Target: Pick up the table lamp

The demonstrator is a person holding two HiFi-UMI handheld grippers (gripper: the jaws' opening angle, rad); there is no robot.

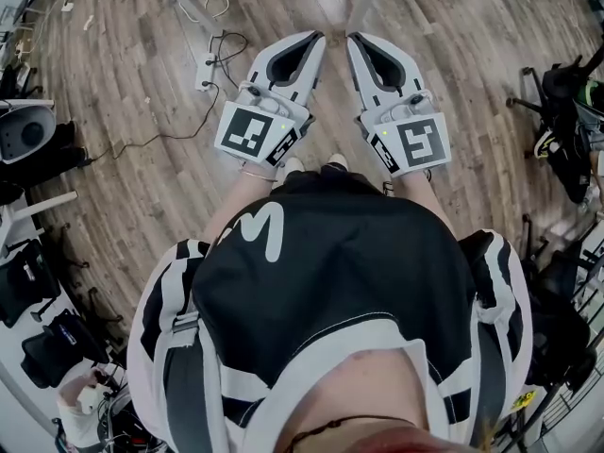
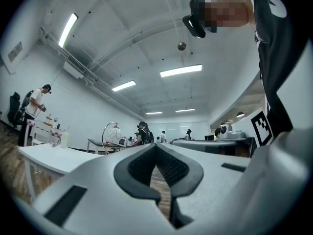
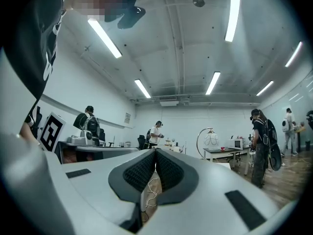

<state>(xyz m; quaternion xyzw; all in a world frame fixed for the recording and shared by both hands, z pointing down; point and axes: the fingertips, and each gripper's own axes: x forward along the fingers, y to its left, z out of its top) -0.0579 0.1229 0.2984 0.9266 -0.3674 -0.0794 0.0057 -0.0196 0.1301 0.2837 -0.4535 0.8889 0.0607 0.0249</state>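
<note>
The table lamp (image 3: pixel 211 140) stands tall on a far table (image 3: pixel 225 150), straight ahead (neither hand looks nearer), and the left gripper (image 2: pixel 156 145) and right gripper (image 3: pixel 155 152) are both squeezed shut, empty.

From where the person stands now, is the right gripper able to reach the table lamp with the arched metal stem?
Probably not yet. The right gripper is held over the wooden floor, jaws shut, and the white-shaded arched table lamp stands on a distant table. Walking closer comes first.
</note>
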